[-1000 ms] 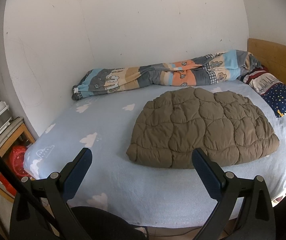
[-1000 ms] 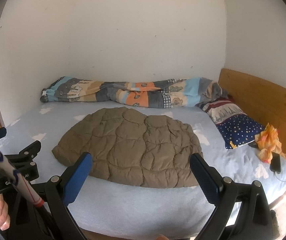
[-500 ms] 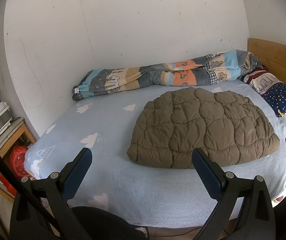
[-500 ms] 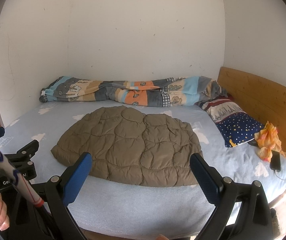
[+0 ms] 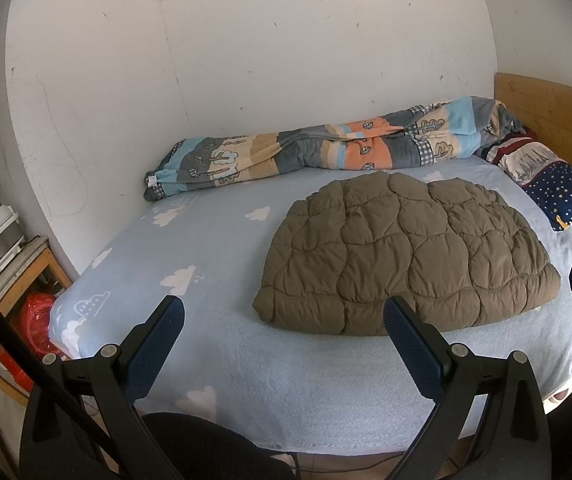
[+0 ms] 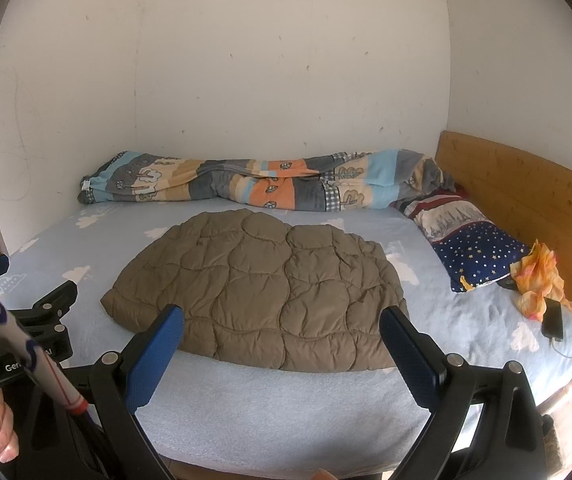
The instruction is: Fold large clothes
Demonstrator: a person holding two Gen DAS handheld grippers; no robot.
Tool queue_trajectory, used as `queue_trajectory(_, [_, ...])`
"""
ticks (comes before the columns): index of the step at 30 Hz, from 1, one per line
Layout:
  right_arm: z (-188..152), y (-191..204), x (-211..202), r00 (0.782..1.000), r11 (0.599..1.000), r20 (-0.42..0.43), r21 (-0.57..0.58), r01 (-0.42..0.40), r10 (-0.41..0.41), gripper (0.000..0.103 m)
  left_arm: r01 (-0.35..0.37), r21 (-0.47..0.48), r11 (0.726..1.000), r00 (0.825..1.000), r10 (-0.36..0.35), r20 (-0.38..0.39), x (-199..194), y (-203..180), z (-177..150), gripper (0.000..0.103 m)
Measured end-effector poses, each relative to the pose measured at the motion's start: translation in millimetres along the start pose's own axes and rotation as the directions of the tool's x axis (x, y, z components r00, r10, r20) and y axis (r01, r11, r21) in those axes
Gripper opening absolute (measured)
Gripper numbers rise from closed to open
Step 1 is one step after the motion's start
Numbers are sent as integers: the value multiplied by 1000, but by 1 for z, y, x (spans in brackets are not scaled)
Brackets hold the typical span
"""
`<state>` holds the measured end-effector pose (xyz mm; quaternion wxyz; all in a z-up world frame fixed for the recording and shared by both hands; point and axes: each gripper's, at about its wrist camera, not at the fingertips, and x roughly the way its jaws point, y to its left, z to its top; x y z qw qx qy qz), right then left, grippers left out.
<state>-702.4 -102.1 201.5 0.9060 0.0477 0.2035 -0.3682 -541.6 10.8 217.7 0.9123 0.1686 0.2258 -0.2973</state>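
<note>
On the bed, your brown quilted jacket lies folded compact; both grippers, left and right, hang spread and empty.

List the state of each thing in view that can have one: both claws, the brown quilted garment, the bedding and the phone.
Left claw: open, empty, short of the bed's near edge.
Right claw: open, empty, short of the bed.
Brown quilted garment: lying flat on the bed, untouched.
Patterned duvet: bunched in a long roll against the wall.
Starry pillow: lying by the headboard.
Phone: flat on the sheet, cable attached.
</note>
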Motion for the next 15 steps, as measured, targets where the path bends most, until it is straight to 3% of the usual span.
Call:
queue_trajectory(11, [-1, 0, 1, 1000, 1000, -2, 0, -2, 2, 100, 9, -3, 1000, 1000, -9, -20, 4, 5, -2, 100])
queue_trajectory(15, [-2, 0, 3, 1000, 1000, 0, -1, -11, 11, 100, 44, -4, 999, 999, -44, -31, 7, 11, -4, 100])
